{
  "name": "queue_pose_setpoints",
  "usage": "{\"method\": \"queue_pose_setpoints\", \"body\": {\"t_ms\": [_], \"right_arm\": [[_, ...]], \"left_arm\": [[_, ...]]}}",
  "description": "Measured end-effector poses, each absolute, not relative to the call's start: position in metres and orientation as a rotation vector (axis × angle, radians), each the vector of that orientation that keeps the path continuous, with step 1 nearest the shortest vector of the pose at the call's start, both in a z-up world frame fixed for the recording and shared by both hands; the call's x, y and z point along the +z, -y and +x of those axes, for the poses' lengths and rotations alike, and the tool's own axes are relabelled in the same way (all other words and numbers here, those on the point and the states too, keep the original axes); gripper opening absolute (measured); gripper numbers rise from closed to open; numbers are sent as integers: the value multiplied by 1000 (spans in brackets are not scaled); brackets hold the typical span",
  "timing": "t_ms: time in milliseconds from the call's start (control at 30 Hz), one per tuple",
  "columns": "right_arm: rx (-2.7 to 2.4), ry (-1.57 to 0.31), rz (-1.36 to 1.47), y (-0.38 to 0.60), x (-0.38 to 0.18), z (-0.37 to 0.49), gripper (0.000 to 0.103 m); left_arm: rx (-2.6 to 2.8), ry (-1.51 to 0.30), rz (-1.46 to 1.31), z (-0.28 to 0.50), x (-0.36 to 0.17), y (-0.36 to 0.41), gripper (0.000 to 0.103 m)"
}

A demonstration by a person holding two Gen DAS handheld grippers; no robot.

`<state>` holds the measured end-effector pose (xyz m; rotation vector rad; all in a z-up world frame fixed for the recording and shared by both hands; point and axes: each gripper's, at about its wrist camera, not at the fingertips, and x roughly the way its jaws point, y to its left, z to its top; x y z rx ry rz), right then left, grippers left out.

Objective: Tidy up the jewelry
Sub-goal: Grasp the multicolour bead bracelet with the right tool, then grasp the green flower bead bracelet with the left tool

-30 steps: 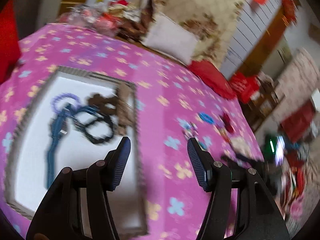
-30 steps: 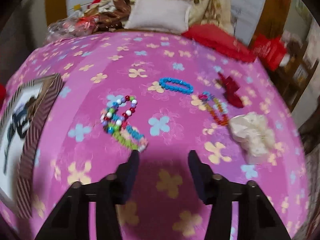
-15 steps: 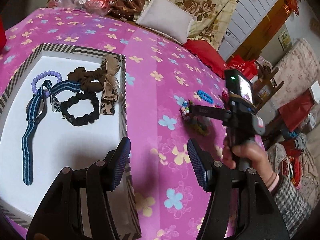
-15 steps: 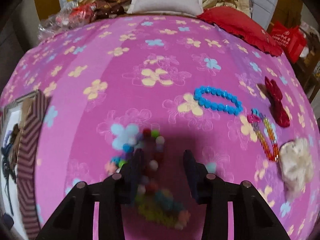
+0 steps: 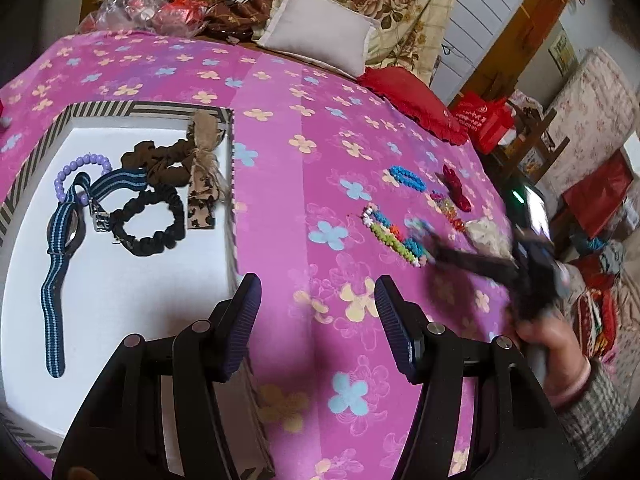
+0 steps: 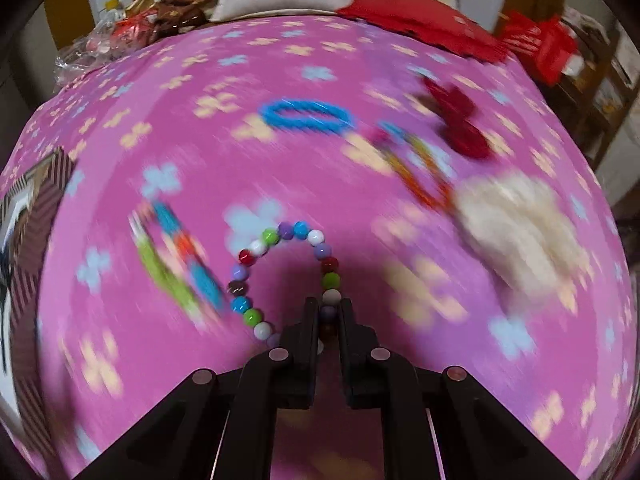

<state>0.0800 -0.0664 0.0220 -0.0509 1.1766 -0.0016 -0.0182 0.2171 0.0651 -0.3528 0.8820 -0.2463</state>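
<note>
Left to right, left wrist view first. The striped box (image 5: 36,148) sits at left of frame on the pink flowered bedspread (image 5: 280,92), already loaded: blue striped watch (image 5: 64,236), lilac bead bracelet (image 5: 76,168), black scrunchie (image 5: 148,220), brown scrunchie (image 5: 160,160), leopard bow (image 5: 204,176). The left claw (image 5: 316,320) is spread wide and holds nothing, hovering over the box's right wall at lower centre.

Risk 1: the box is crowded at its upper part; a bracelet dropped there can be tangled with the watch buckle or caught on the wall. The bare white floor lower in the box looks like the safer drop zone.

Centre right: the flat multicolour bead band (image 5: 396,236), blue bead bracelet (image 5: 408,178), red bow (image 5: 456,188) and a cream fluffy piece (image 5: 486,232) are left on the bedspread.

Right wrist view: the right claw (image 6: 329,314) has just been closing and is now clenched on the round multicolour bead bracelet (image 6: 280,236), which arcs up from the tips at lower centre.

Risk 2: only one or two round beads are pinched; slip-out on a fast swing is likely, as heavy motion blur is seen. Risk 3: an elastic string could be stretched or snapped if snagged.

Writing: white print is seen on the red bag (image 5: 480,116) at upper right, too small to be read. No brands are legible.
</note>
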Motion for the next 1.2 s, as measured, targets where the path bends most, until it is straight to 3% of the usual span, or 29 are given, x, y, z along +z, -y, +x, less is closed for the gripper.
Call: {"method": "queue_pose_setpoints", "body": {"t_ms": [300, 733, 967, 1033, 1067, 1100, 1200], "right_arm": [[-16, -1054, -47, 128, 22, 4, 9], [101, -936, 74, 143, 17, -11, 10], [141, -915, 98, 147, 15, -15, 15], [154, -913, 108, 147, 15, -15, 18], [162, -913, 108, 147, 15, -15, 22], [165, -913, 102, 145, 15, -15, 23], [154, -914, 74, 141, 15, -16, 23]], "left_arm": [[-252, -963, -316, -8, 55, -175, 59], [-143, -1080, -155, 106, 22, -101, 58], [-145, -1079, -22, 126, 11, -84, 57], [-194, -1067, -11, 125, 11, -77, 39], [-215, -1073, -10, 125, 14, -73, 16], [-216, -1076, -6, 125, 15, -71, 11], [-214, -1084, 52, 121, 17, -56, 11]]}}
